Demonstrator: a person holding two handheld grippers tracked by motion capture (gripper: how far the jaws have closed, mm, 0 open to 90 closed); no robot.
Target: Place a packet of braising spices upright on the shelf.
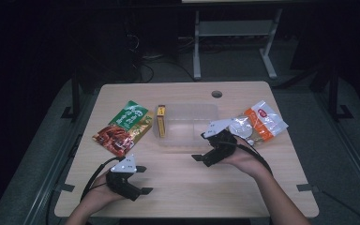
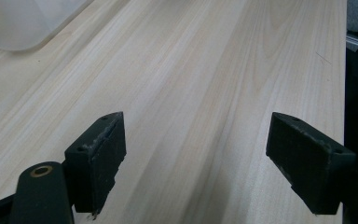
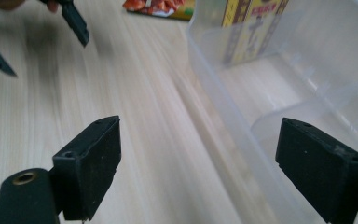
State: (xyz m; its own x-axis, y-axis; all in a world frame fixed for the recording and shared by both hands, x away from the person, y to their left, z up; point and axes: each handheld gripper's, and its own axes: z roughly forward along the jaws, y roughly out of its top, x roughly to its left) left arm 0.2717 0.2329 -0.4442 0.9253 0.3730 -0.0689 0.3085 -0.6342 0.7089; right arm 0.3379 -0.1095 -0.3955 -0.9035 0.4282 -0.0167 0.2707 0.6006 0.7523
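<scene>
The clear plastic divided container (image 3: 279, 93) is cut off by the right gripper view's right edge. Inside it, print on the yellow upright box (image 3: 251, 28) is blurred, its top cropped.

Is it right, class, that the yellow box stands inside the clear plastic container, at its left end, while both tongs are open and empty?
Not quite. The yellow box stands outside the clear plastic container, against its left wall, as the high view shows. Both the left tongs and right tongs are open and empty.

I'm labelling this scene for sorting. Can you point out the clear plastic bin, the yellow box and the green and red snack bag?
Clear plastic bin (image 1: 187, 140), high view, near wall.
Yellow box (image 1: 161, 121), high view, top face.
Green and red snack bag (image 1: 123, 127), high view, bag's middle.
</scene>
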